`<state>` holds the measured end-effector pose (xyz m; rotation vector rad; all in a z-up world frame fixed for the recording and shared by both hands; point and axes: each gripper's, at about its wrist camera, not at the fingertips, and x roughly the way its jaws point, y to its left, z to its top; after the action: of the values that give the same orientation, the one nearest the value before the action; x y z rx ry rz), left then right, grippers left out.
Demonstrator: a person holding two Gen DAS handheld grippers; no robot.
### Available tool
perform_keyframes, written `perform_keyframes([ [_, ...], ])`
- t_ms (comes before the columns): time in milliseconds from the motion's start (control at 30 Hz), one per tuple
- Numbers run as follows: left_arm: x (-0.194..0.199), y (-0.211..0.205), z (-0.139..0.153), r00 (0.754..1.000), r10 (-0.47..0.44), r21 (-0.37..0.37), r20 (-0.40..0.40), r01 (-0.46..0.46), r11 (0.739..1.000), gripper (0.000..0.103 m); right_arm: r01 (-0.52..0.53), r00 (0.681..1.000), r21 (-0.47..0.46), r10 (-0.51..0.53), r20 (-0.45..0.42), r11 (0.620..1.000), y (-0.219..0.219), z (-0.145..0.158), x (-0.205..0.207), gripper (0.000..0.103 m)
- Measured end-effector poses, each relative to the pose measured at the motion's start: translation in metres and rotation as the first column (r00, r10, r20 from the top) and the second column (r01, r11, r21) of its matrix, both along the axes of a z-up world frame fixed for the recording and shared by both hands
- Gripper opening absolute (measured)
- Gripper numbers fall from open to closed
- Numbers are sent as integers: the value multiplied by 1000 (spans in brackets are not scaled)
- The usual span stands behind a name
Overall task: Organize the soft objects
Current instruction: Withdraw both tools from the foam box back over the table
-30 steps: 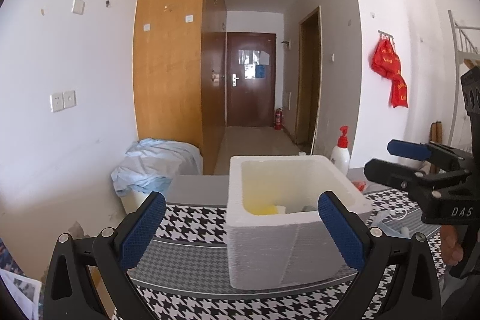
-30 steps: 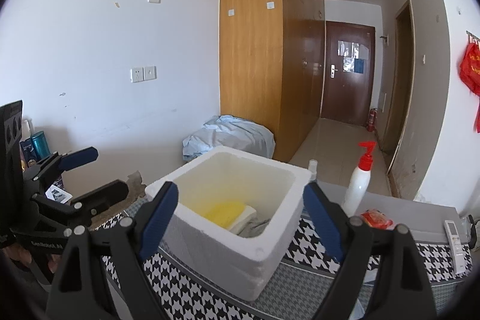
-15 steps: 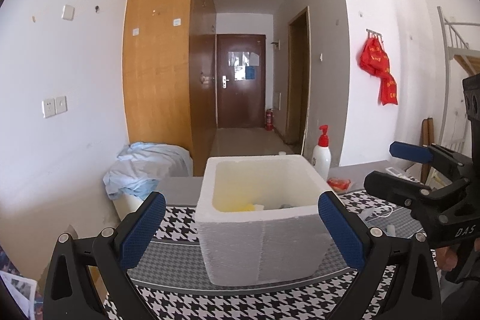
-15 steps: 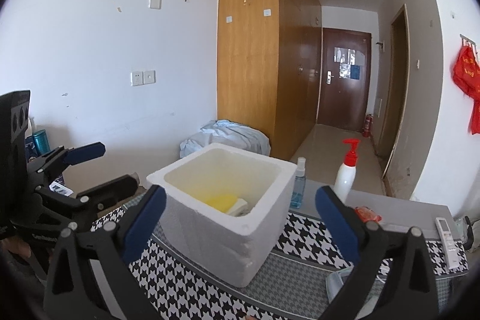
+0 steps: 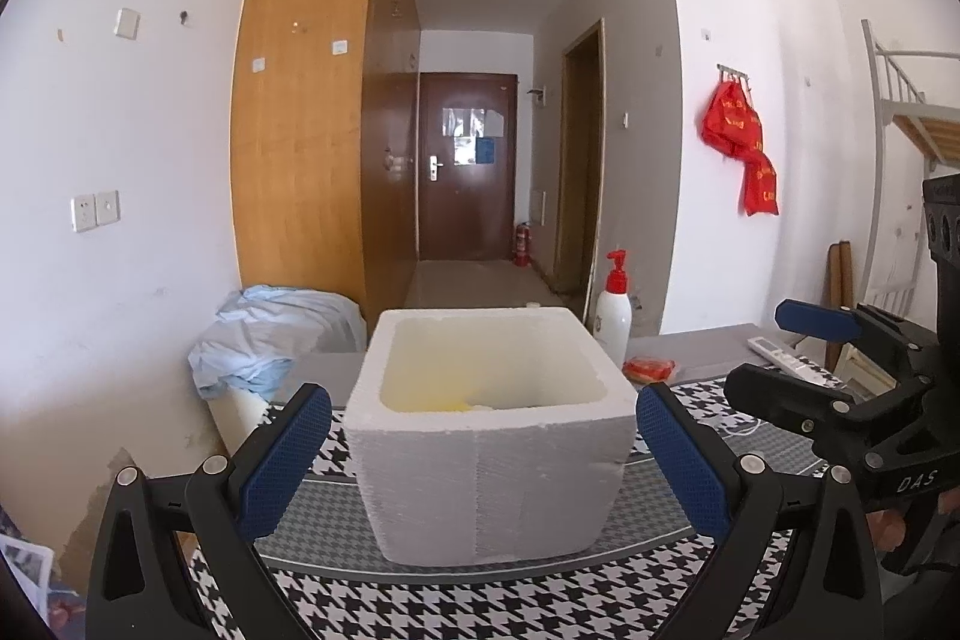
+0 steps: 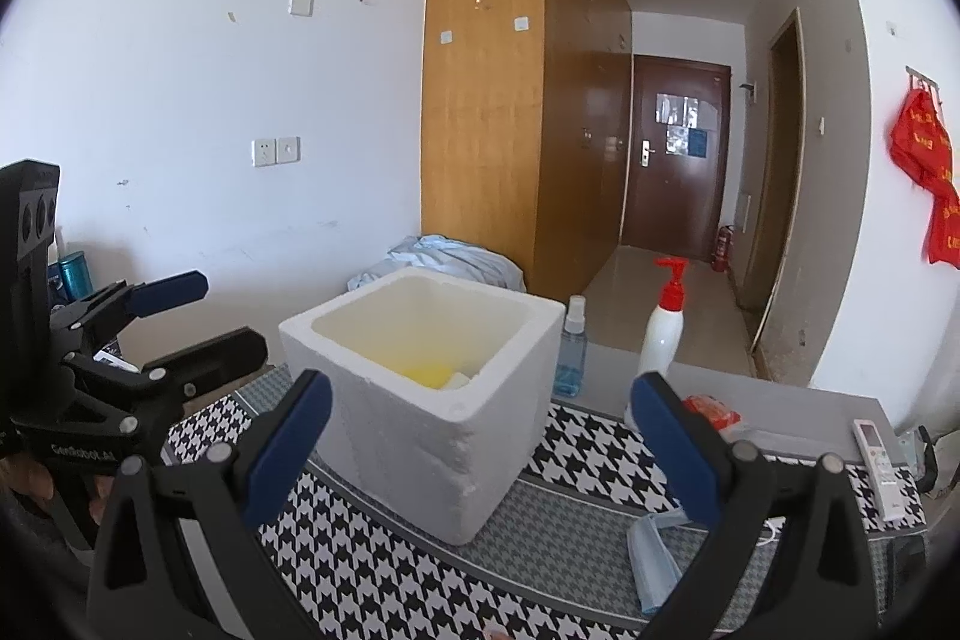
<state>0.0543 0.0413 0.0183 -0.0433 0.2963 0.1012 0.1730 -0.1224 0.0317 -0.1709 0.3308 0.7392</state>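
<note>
Right wrist view: both claws gape wide and empty, so drop the right claw (image 6: 480, 436) squarely onto the light-blue cloth (image 6: 654, 562) just below-right of it, then carry it to the foam box (image 6: 420, 382) ahead, while the left claw (image 5: 483, 451) hangs back.

I have drawn both claws back and up from the white foam box (image 5: 489, 436), which now sits farther from my left claw (image 5: 483, 451) than a second ago. My right claw (image 6: 480, 445) has spread wider; a second ago its pads flanked the box closely. A blue spray bottle (image 6: 570, 352) has come into sight behind the box, and a pale blue cloth (image 6: 654, 559), perhaps a mask, shows on the counter (image 6: 576, 472).
</note>
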Motion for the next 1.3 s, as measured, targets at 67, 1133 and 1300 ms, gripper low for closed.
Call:
perform_keyframes([
  [67,0,-3,-2,1000,-7,2,-1,7,1000,102,5,1000,2,-5,0,1000,-3,-1,0,101],
  [1133,4,-27,-36,997,-74,-12,-26,74,997,102,114,992,-1,-113,-61,994,-46,-31,4,101],
  [1300,7,-30,-40,997,-71,-8,-26,71,997,102,134,988,-5,-134,-78,991,-51,-38,3,101],
])
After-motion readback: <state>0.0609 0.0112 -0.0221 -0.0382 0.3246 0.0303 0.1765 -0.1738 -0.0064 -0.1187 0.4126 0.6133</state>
